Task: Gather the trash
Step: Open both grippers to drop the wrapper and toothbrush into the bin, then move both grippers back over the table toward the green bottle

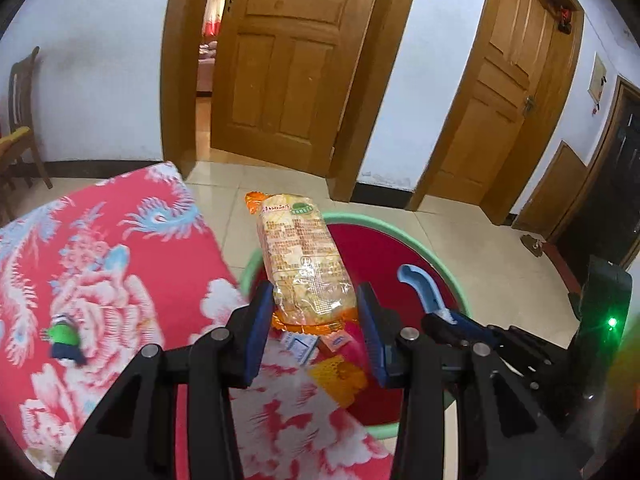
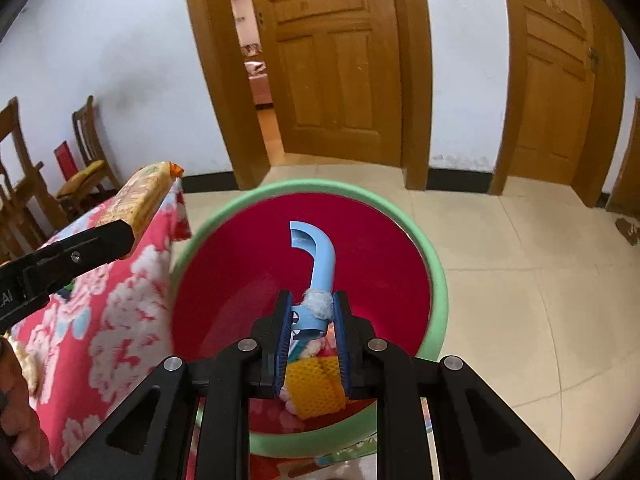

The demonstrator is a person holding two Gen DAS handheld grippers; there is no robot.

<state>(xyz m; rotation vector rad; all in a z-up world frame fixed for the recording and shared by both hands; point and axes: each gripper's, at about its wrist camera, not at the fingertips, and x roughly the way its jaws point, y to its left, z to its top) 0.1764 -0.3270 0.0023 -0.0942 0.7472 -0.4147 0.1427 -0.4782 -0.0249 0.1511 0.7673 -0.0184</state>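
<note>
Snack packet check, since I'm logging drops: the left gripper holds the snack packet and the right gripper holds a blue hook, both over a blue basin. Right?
Not quite: the basin is red with a green rim, as the right wrist view shows. The left gripper does hold the snack packet, and the right gripper the blue hook.

Snack packet (image 1: pixel 306 264) printing too blurred to read; "AI" on left tongs body (image 2: pixel 6 298)

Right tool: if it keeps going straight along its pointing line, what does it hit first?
Probably the red inside of the basin. The right tool, shut on the blue plastic piece, points down into the green-rimmed basin; nothing else shows in that line, though depth is unclear.
</note>
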